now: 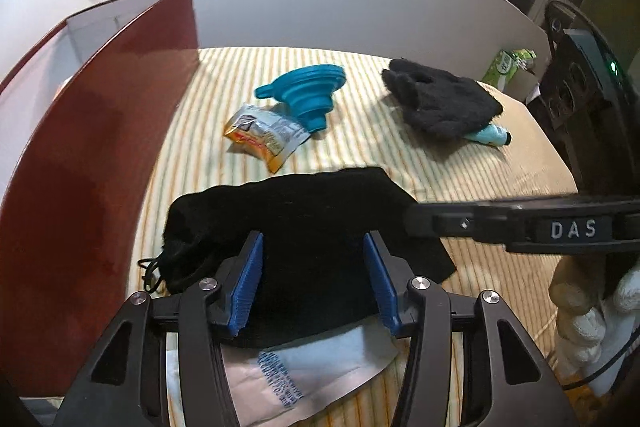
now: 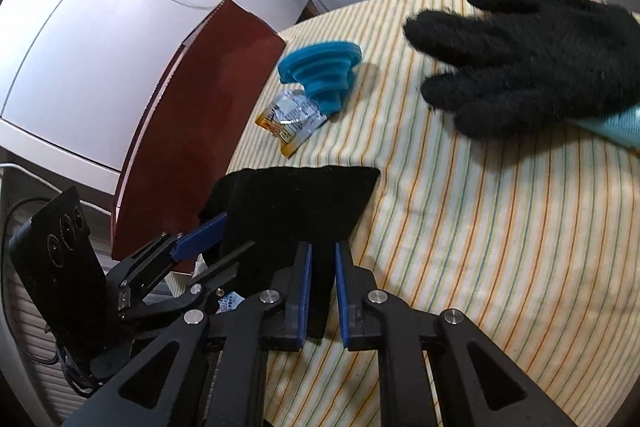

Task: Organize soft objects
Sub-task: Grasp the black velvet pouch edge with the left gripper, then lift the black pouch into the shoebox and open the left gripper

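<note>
A black drawstring pouch lies flat on the striped cloth, its near edge resting on a white paper packet. My left gripper hangs over the pouch's middle with its blue pads apart and the fabric between them, not pinched. From the right, my right gripper reaches the pouch's edge. In the right wrist view the right gripper is shut on a strip of the pouch. The left gripper stands at the pouch's left side. A fluffy black glove lies farther back.
A red-brown box stands open along the left. A blue collapsible funnel and a snack sachet lie mid-table. A light blue tube pokes out from under the glove. A white-gloved hand is at right.
</note>
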Motion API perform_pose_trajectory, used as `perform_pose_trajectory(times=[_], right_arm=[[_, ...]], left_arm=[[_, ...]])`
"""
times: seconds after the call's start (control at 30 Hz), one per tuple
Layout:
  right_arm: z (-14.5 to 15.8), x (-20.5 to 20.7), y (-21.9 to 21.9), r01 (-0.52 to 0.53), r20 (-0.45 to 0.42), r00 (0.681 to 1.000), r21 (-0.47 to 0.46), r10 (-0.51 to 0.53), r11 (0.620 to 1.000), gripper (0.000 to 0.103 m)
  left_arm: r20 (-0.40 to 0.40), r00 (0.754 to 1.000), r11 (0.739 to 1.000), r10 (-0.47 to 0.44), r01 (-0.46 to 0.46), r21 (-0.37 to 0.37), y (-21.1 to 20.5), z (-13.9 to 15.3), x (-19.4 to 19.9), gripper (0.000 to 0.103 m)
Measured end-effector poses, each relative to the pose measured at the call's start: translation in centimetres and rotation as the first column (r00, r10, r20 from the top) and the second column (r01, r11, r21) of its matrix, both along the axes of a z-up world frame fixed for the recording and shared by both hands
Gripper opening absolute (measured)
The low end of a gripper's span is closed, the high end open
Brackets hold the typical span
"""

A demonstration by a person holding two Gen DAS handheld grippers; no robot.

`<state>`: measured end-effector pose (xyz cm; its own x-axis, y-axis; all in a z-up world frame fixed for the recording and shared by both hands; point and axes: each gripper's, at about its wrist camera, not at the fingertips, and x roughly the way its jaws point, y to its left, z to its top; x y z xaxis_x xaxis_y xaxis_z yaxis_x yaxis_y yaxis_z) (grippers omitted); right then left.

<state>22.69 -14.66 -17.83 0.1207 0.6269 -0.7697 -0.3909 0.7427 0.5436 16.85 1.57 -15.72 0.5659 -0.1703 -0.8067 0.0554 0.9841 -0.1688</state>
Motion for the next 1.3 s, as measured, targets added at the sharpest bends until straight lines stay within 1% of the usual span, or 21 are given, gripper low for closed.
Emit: perform_pose_trajectory(times=[0.07, 0.13, 0.2, 0.27, 0.37, 0.4, 0.43, 0.47, 0.63, 0.7, 0.8, 0.83, 0.9, 0.97, 1.0, 1.07, 1.17, 1.3], right_arm=[[0.3, 0.2, 0.4, -0.003, 0.021, 1.000, -0.018, 0.003, 1.000, 0.009], [0.4, 0.4, 0.6, 0.000, 0.023, 1.000, -0.016, 0.000, 1.000, 0.007], [0.6, 0.4, 0.8, 0.001, 0.031, 1.000, -0.012, -0.001, 1.000, 0.006], [0.9, 0.6, 0.8, 0.008, 0.029, 1.000, 0.001, -0.008, 1.000, 0.005], [1.0, 1.1, 0.9, 0.016, 0.015, 1.000, 0.007, -0.016, 1.000, 0.005], [1.0, 1.2, 1.0, 0.017, 0.018, 1.000, 0.001, -0.017, 1.000, 0.005], [1.1, 1.2, 1.2, 0.016, 0.019, 1.000, -0.002, -0.016, 1.000, 0.005], [1.2, 1.3, 1.2, 0.018, 0.018, 1.000, -0.003, -0.018, 1.000, 0.005], [2.1, 1.8, 0.9, 0.030, 0.001, 1.000, 0.036, -0.030, 0.999, 0.005], [2.3, 1.7, 0.9, 0.024, -0.001, 1.000, 0.041, -0.024, 0.999, 0.005], [2.3, 1.1, 1.1, 0.006, -0.003, 1.000, 0.031, -0.006, 1.000, 0.005], [2.1, 0.9, 1.3, 0.002, -0.005, 1.000, 0.027, -0.001, 1.000, 0.005], [1.9, 0.6, 1.2, -0.001, -0.010, 1.000, 0.022, 0.002, 1.000, 0.005], [1.8, 0.4, 1.1, 0.001, -0.016, 1.000, 0.025, -0.001, 1.000, 0.005], [1.8, 0.3, 1.0, 0.002, -0.016, 1.000, 0.027, -0.001, 1.000, 0.005], [2.2, 0.0, 1.0, 0.000, -0.006, 1.000, 0.028, 0.001, 1.000, 0.005], [3.3, -0.7, 1.1, -0.009, 0.027, 1.000, 0.024, 0.008, 1.000, 0.005], [5.3, -1.9, 1.4, -0.023, 0.087, 0.996, 0.016, 0.022, 1.000, 0.005]], left_arm=[[-0.004, 1.000, 1.000, 0.000, 0.000, 0.001, 0.1, 0.0, 0.0, 0.049], [-0.014, 1.000, 1.000, 0.010, -0.010, -0.005, 0.5, 0.1, -0.1, 0.049], [-0.017, 1.000, 1.000, 0.021, -0.021, -0.003, 1.0, 0.2, -0.4, 0.052], [-0.021, 1.000, 1.000, 0.000, 0.000, 0.020, 1.1, 0.1, -0.7, 0.060], [-0.037, 0.997, 0.993, -0.062, 0.065, 0.098, 0.2, -0.3, -1.0, 0.066], [-0.042, 0.996, 0.988, -0.082, 0.087, 0.128, -0.3, -0.5, -1.1, 0.068], [-0.044, 0.994, 0.982, -0.100, 0.106, 0.158, -0.8, -0.6, -1.1, 0.073], [-0.045, 0.993, 0.976, -0.109, 0.115, 0.184, -1.3, -0.7, -1.2, 0.074], [-0.055, 0.990, 0.960, -0.131, 0.141, 0.240, -1.9, -1.1, -1.0, 0.075], [-0.054, 0.992, 0.960, -0.111, 0.121, 0.253, -1.5, -1.2, -0.7, 0.075], [-0.040, 0.997, 0.967, -0.070, 0.078, 0.243, -0.8, -1.2, -0.3, 0.075], [-0.033, 0.997, 0.969, -0.064, 0.070, 0.238, -0.6, -1.1, -0.2, 0.074], [-0.021, 0.997, 0.967, -0.068, 0.071, 0.244, -0.7, -1.0, -0.4, 0.068], [0.007, 0.997, 0.961, -0.083, 0.078, 0.265, -1.0, -0.5, -0.8, 0.056], [0.021, 0.996, 0.958, -0.091, 0.082, 0.274, -1.2, -0.2, -1.1, 0.053], [0.045, 0.994, 0.953, -0.102, 0.084, 0.291, -1.5, 0.3, -1.5, 0.043], [0.076, 0.992, 0.957, -0.104, 0.079, 0.280, -1.4, 1.1, -1.9, 0.036], [0.123, 0.986, 0.959, -0.110, 0.072, 0.275, -1.4, 2.6, -2.8, 0.032]])
